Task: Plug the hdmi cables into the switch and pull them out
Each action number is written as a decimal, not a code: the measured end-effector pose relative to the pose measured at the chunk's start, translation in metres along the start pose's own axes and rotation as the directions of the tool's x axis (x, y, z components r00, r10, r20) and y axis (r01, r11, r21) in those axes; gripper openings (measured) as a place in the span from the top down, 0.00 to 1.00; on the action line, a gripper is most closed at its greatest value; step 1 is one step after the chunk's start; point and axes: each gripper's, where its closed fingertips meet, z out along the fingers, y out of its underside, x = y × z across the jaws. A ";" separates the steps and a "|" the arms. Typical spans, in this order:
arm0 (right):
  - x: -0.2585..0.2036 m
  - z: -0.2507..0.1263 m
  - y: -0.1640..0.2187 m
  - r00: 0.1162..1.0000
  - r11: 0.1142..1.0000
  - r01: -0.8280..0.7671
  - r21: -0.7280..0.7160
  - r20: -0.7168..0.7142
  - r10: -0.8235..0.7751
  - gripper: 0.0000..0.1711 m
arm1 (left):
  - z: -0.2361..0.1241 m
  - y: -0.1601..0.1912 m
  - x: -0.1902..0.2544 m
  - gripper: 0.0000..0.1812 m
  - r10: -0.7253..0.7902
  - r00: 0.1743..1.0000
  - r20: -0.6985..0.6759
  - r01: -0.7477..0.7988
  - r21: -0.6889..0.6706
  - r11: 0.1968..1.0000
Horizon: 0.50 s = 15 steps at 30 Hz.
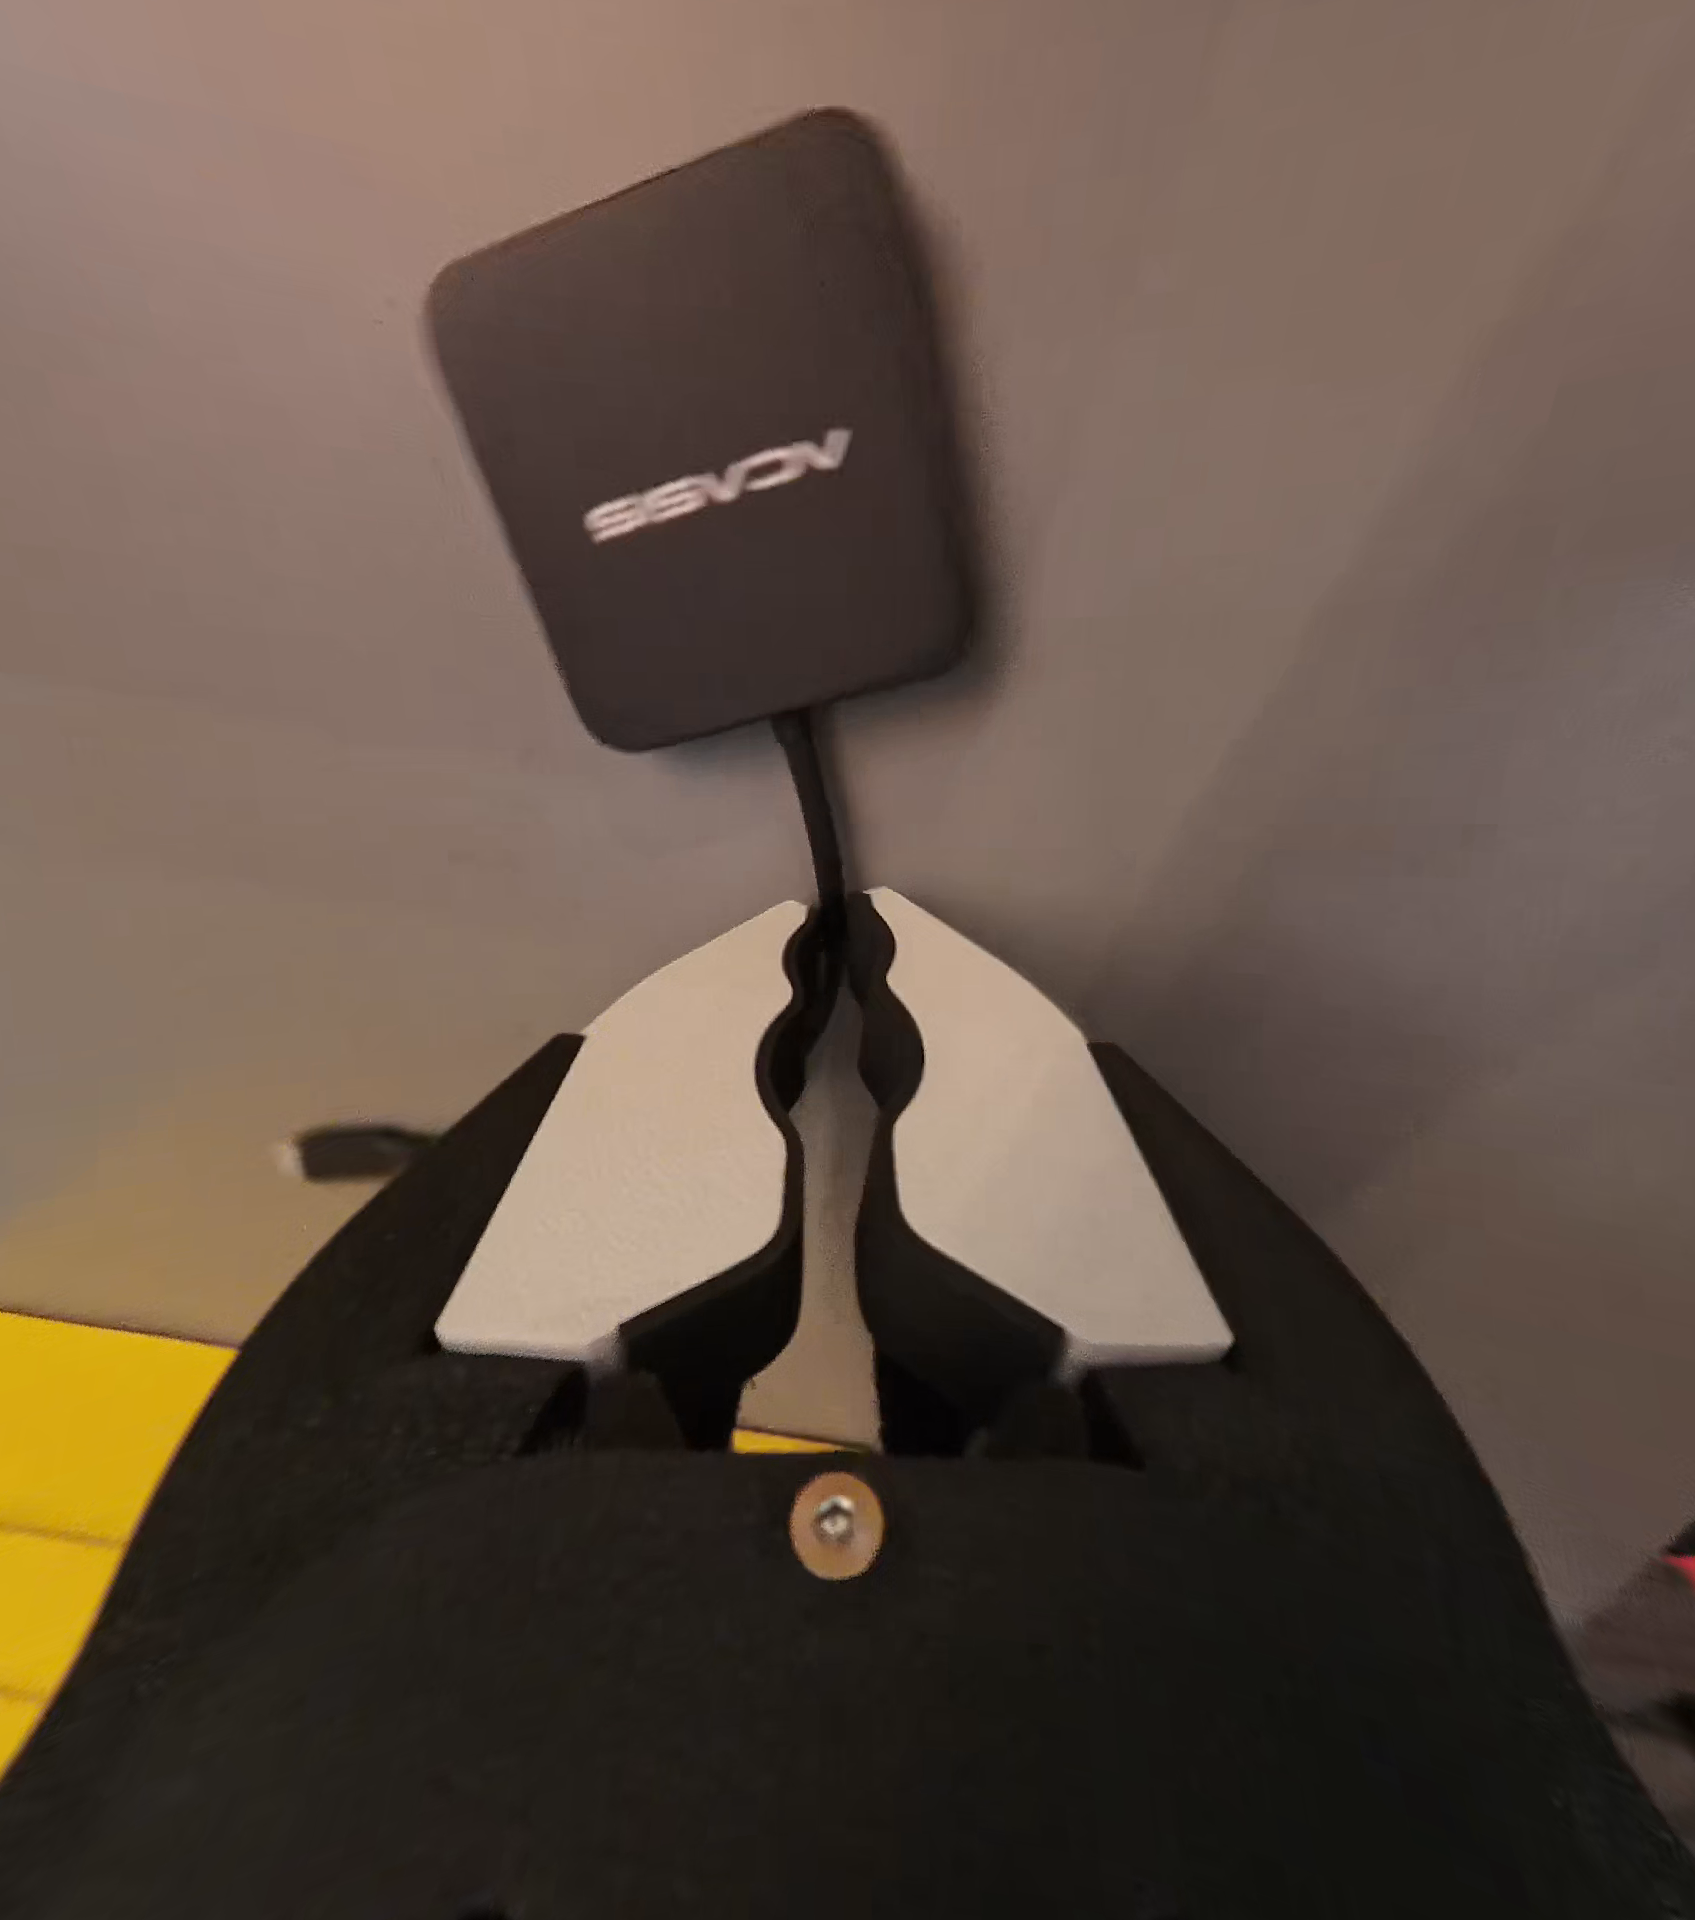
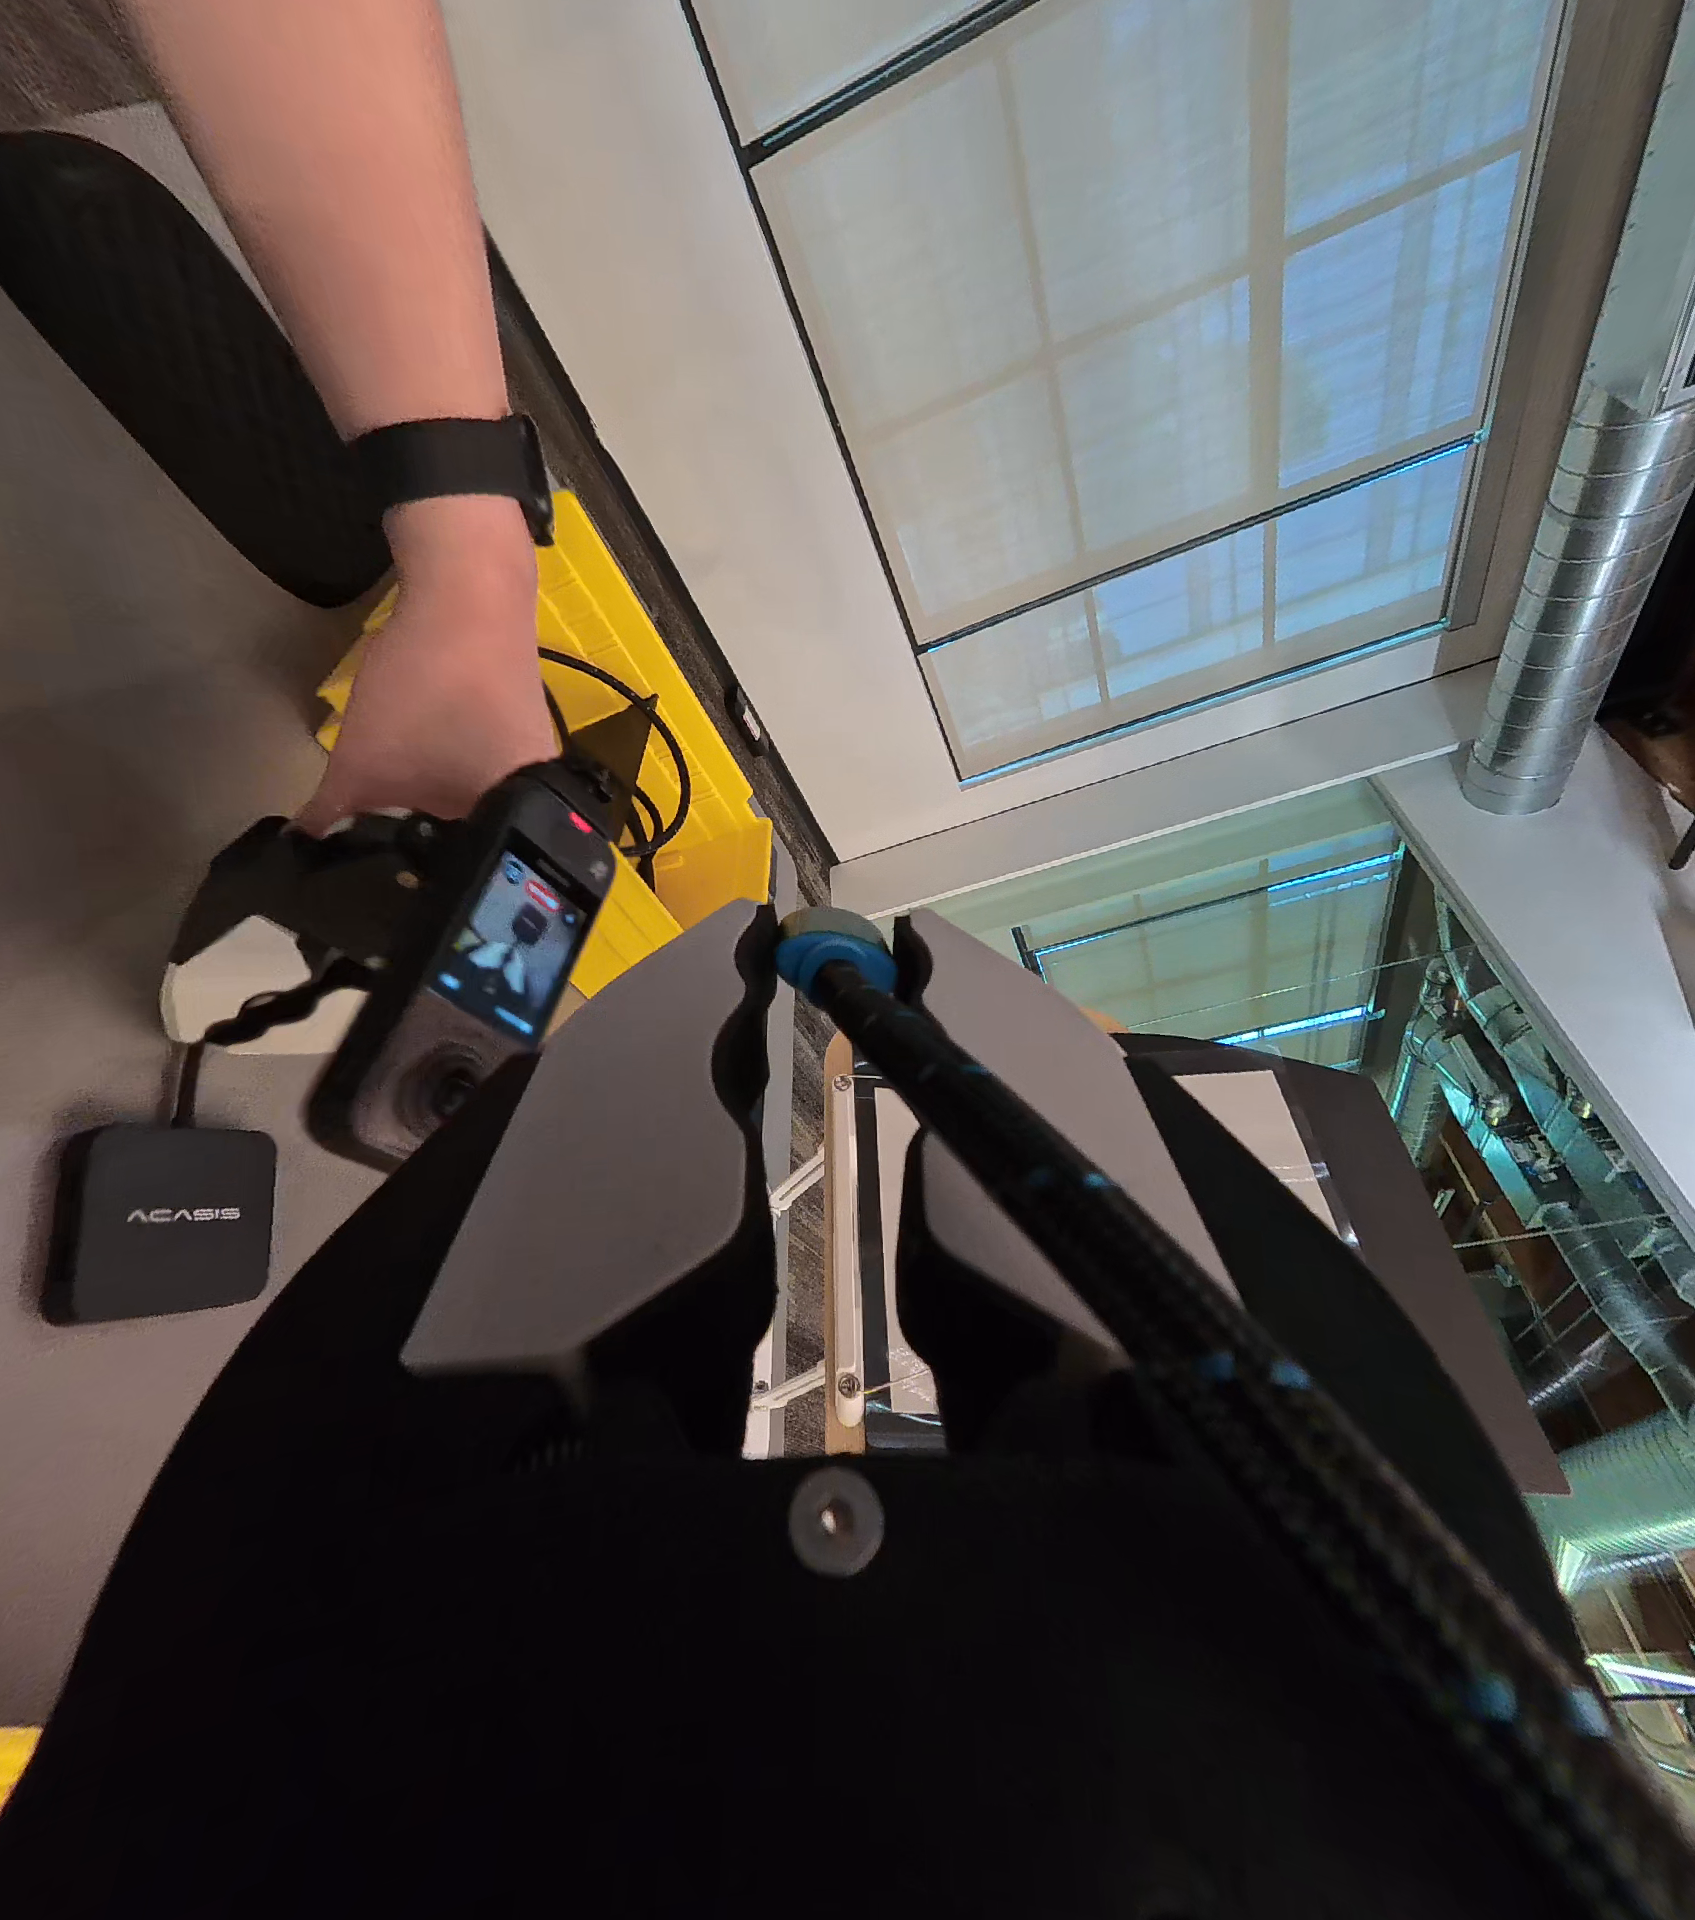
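**Gripping both leads: switch lying flat, connector held clear of it**

Lying flat on the grey table (image 1: 199,623), the switch (image 1: 692,426) is a small matt-black box with rounded corners and a pale logo on its top face. No ports can be made out in either view. A thin black pigtail cable (image 1: 812,821) leaves its near edge and runs straight into the left gripper (image 1: 838,914), whose white fingers (image 1: 677,1122) with wavy black pads are drawn almost together, pinching that cable just behind the box.

The right wrist view shows the same switch (image 2: 159,1224) on the table, with the left gripper (image 2: 230,1013) just beside it, held by a person's hand (image 2: 438,707) wearing a black wrist strap. A small camera (image 2: 479,966) with a lit screen is mounted on that gripper.

The right gripper (image 2: 830,940) is raised off the table and turned toward the windows (image 2: 1186,416). Its grey fingers (image 2: 614,1122) are clamped on the blue-collared end of an HDMI cable (image 2: 1082,1195), a thick black braid flecked with blue that trails back over the gripper body. The plug tip itself is hidden between the fingertips. This cable end is well apart from the switch.

Other items: a yellow bin (image 2: 635,665) holding coiled black cable at the table edge, a long black padded rest (image 2: 157,353) on the table, and a loose dark connector (image 1: 344,1148) lying left of the left gripper.
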 end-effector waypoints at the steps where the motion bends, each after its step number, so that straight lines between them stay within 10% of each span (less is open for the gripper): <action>1: 0.001 0.000 0.000 1.000 1.000 0.002 -0.001 -0.003 -0.002 0.87 | 0.000 0.001 -0.004 0.96 -0.069 0.997 -0.020 0.069 -0.002 0.998; 7: 0.007 -0.009 -0.003 1.000 1.000 0.000 0.009 -0.026 0.000 0.87 | -0.010 -0.021 -0.011 0.54 -0.290 0.949 -0.125 0.307 0.143 0.941; 15: 0.016 -0.020 -0.002 0.998 1.000 -0.006 0.012 -0.061 0.006 0.87 | -0.002 -0.044 -0.013 0.47 -0.584 0.802 -0.123 0.594 0.072 0.801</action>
